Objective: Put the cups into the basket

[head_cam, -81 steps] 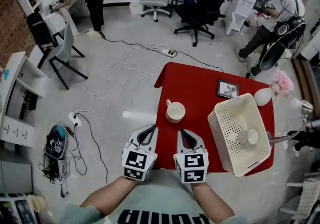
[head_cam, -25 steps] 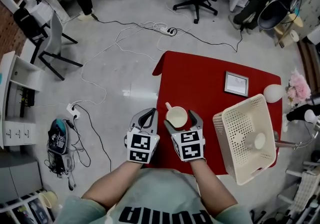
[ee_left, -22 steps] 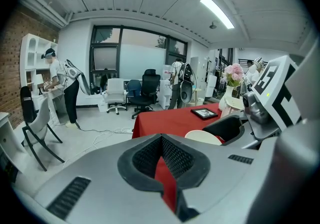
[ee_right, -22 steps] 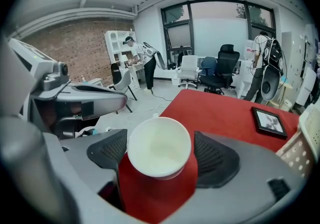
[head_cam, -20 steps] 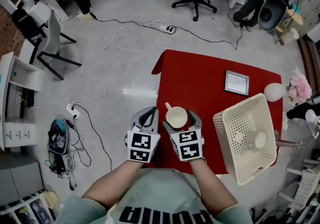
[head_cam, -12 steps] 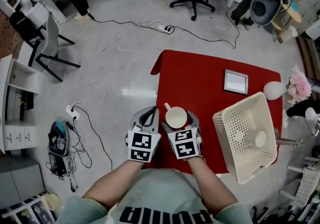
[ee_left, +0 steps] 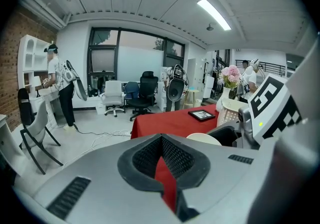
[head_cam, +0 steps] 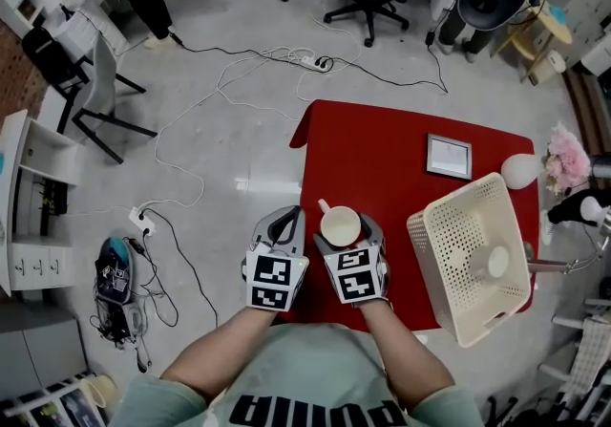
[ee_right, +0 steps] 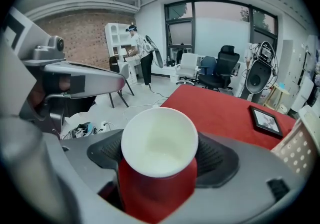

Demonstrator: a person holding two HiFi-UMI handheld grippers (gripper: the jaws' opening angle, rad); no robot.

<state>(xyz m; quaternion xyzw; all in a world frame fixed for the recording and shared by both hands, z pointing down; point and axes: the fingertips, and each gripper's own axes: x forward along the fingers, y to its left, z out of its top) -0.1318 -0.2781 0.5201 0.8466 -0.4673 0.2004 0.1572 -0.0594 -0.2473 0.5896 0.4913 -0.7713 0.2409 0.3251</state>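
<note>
The right gripper (head_cam: 344, 236) clasps a white cup (ee_right: 159, 140) by its sides near the front edge of the red table (head_cam: 401, 148), its pads hiding the cup's lower wall (the handle shows only from the head view). The left gripper (head_cam: 289, 217) hangs just beside it, jaws pinched together on nothing. A second cup (head_cam: 495, 263) sits in the basket (head_cam: 456, 202), hard to make out against the white mesh.

I see the right gripper (ee_right: 160, 160) with its jaws pressed against both sides of the white cup (ee_right: 159, 140) (empty inside) at centre frame, over the red table (ee_right: 220, 110). A picture frame (ee_right: 266, 120) lies at right, and the basket (ee_right: 300, 148) edges in at lower right.
</note>
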